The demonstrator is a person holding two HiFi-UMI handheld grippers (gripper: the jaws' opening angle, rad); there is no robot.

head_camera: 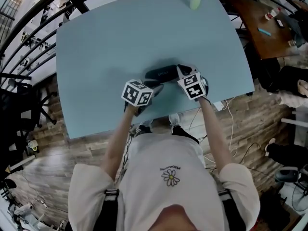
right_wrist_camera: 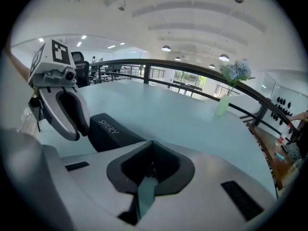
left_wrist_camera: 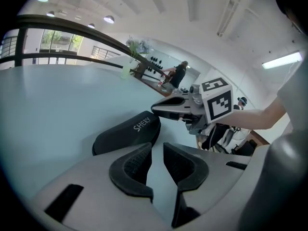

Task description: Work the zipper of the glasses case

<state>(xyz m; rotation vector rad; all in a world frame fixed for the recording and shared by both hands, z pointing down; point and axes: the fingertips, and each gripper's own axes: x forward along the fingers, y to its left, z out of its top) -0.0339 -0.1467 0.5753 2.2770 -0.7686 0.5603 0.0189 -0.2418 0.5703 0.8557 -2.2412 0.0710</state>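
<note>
A black zipped glasses case (head_camera: pixel 161 72) lies on the pale blue table (head_camera: pixel 106 42) near its front edge. My left gripper (head_camera: pixel 155 87) comes at the case's near side from the left. In the left gripper view its jaws (left_wrist_camera: pixel 155 150) stand apart with only table between them, and the case (left_wrist_camera: pixel 127 134) lies just ahead to the left. My right gripper (head_camera: pixel 181 71) is at the case's right end. Its jaws (right_wrist_camera: pixel 149 148) are closed together at the tips, and the case (right_wrist_camera: pixel 113 131) lies to their left. I cannot see the zipper pull.
A pale green vase with flowers (head_camera: pixel 195 1) stands at the table's far edge. A brown wooden table (head_camera: pixel 262 32) with small items is off to the right. Cables (head_camera: pixel 231 124) lie on the wooden floor by the table's front right corner.
</note>
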